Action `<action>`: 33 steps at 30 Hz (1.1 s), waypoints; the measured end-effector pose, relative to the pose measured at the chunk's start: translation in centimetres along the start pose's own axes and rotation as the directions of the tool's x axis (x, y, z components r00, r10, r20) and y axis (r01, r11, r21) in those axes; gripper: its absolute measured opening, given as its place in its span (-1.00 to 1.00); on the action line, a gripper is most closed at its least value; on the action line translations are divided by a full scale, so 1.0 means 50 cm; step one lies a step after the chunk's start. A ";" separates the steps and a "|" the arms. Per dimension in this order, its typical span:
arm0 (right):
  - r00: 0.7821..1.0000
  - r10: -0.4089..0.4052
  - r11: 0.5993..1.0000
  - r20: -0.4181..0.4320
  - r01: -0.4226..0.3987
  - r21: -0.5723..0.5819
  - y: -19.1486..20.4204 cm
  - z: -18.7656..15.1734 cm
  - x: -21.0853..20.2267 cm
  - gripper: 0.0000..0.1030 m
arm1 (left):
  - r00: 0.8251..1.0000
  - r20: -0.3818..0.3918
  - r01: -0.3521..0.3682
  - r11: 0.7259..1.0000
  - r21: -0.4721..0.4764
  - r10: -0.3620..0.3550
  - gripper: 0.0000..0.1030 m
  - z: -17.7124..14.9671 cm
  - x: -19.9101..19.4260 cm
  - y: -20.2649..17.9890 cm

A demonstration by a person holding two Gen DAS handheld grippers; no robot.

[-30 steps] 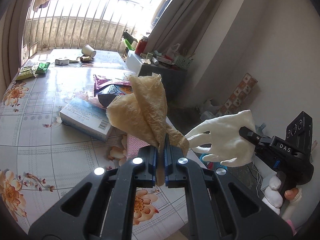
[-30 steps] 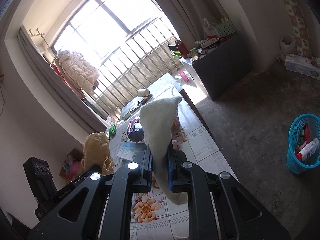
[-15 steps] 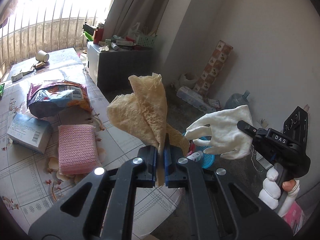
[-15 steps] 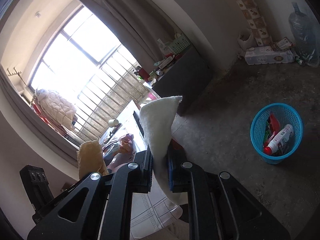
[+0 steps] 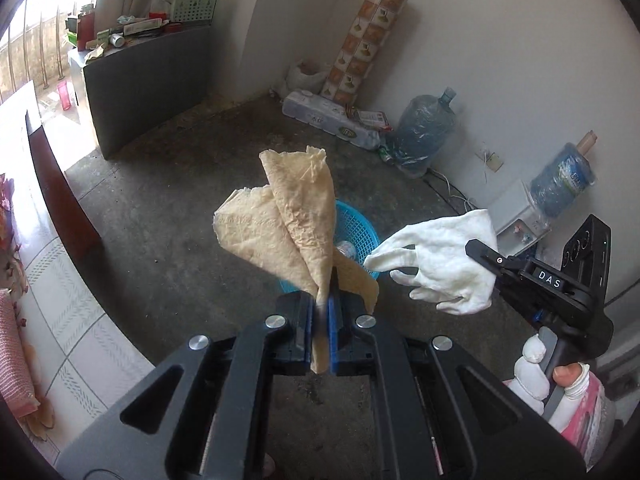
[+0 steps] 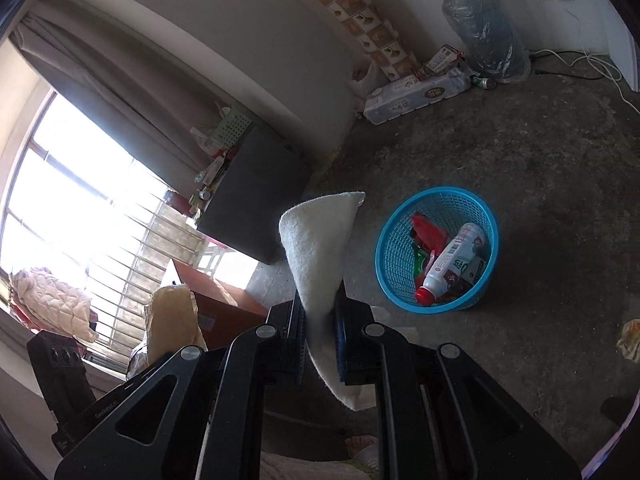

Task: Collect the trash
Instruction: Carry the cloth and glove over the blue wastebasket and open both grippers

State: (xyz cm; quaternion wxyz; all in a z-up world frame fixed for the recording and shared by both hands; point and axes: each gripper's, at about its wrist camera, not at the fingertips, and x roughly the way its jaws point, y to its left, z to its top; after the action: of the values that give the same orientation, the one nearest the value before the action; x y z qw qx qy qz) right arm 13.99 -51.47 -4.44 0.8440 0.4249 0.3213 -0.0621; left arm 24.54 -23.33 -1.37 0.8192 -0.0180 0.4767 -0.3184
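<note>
Tan cloth point(image 5: 288, 220) — white cloth point(image 6: 316, 248) — blue basket point(image 6: 476, 300)

Floor: bare grey concrete point(image 6: 540, 152), stained and dusty.
Walls: plain white point(image 5: 500, 40); a patterned roll point(image 5: 368, 44) leans in the corner.
Window: barred point(image 6: 120, 240), very bright, with a grey curtain point(image 6: 120, 80).
Furniture: a dark cabinet point(image 5: 148, 76) with clutter on top; a tiled table point(image 5: 60, 320).
By the wall: two water jugs point(image 5: 424, 124).
</note>
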 end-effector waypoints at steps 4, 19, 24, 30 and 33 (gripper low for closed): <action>0.999 -0.040 0.998 0.001 0.040 0.044 -0.047 0.002 0.022 -0.76 | 0.996 -0.084 -0.003 1.000 0.019 0.005 -0.92 0.020 0.094 -0.023; 0.964 -0.253 0.957 -0.084 0.262 0.127 -0.210 0.116 0.299 -0.17 | 0.979 -0.203 -0.016 0.996 0.087 0.034 -0.91 0.081 0.303 -0.075; 0.964 -0.238 0.955 -0.120 0.255 0.153 -0.243 0.072 0.300 -0.17 | 0.975 -0.222 -0.009 0.996 0.088 0.029 -0.91 0.085 0.332 -0.074; 0.963 -0.231 0.953 -0.141 0.253 0.166 -0.260 0.005 0.242 -0.17 | 0.966 -0.256 0.009 0.995 0.102 0.018 -0.91 0.107 0.383 -0.097; 0.959 -0.234 0.952 -0.162 0.260 0.163 -0.265 -0.019 0.220 -0.17 | 0.959 -0.283 0.013 0.994 0.105 0.017 -0.62 0.143 0.436 -0.125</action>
State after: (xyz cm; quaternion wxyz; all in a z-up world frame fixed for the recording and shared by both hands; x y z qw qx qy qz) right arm 17.15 -57.26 -20.35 0.7623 0.4601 0.4238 -0.1661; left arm 34.54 -42.01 -12.18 0.7426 0.0715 0.5717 -0.3414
